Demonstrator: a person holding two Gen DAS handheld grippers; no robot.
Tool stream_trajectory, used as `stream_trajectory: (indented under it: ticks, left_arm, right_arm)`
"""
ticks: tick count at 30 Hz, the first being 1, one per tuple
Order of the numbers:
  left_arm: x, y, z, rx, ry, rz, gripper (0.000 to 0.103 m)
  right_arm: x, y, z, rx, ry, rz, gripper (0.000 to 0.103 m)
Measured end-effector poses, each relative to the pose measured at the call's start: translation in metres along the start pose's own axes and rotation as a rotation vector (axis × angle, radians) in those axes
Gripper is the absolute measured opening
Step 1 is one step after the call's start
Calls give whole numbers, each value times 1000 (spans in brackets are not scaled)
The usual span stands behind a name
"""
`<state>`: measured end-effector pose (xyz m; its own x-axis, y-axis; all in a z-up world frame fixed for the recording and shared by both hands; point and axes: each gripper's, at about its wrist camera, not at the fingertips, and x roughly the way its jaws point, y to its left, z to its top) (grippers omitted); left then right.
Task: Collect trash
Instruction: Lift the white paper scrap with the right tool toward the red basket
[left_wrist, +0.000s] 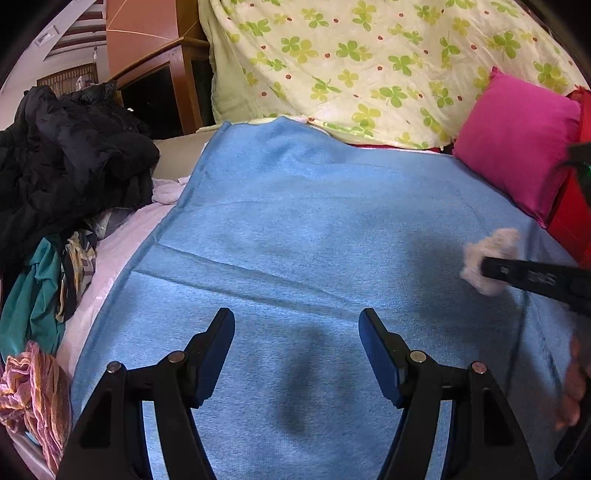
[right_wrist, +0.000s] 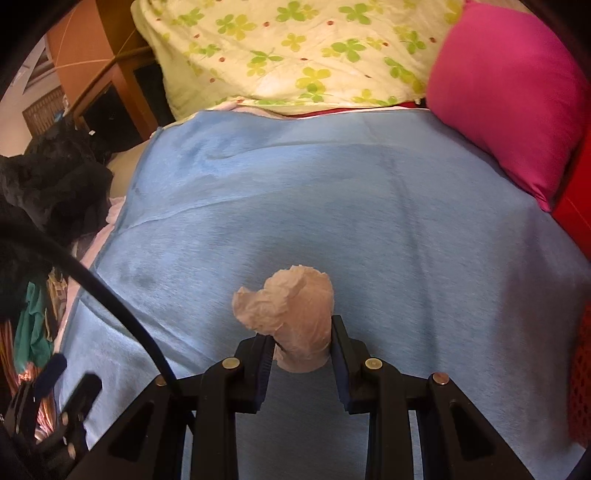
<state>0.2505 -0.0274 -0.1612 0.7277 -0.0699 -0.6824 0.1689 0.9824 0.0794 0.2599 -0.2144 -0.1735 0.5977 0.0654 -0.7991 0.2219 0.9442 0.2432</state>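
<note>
on my left wrist view, far left of the jaws, i note a heap of black clothing (left_wrist: 70, 155) with teal and patterned garments (left_wrist: 33, 295) below it, lying on a pale sheet beside the blue blanket (left_wrist: 295, 229). my left gripper (left_wrist: 296, 326) hangs over that blanket with its jaws set wide and nothing between them; only bare blue cloth shows in the gap. straight ahead of the jaws, past the far edge of the blanket, a yellow quilt with green clover print (left_wrist: 369, 62) is piled up. ahead and to the right of the jaws sits a pink cushion (left_wrist: 517, 144), touching the blanket's edge, with something red behind it.

well to the right of the left jaws, my right gripper (left_wrist: 484, 267) enters from the frame edge, and a crumpled tissue (left_wrist: 487, 258) sticks out at its tip, held above the blanket.

on my right wrist view the same item is confirmed: the right gripper (right_wrist: 303, 332) has its jaws narrowed onto the crumpled tissue (right_wrist: 291, 314), both pads pressed against its lower part, the wad bulging out forward and to the left beyond the fingertips. the left gripper's body (right_wrist: 55, 413) and a black cable (right_wrist: 110, 295) show at lower left of these jaws. the pink cushion (right_wrist: 509, 96) lies ahead and to the right.
</note>
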Motion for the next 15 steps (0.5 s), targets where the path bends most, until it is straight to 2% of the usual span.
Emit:
stream_trajectory:
  ticks: [8, 15]
  left_arm:
    - [-4, -19, 4, -7, 16, -11, 70]
    - [-38, -56, 2, 81, -46, -24, 70]
  right_arm:
    - [-53, -41, -19, 28, -49, 9, 31]
    - [-110, -64, -33, 42, -114, 39, 31]
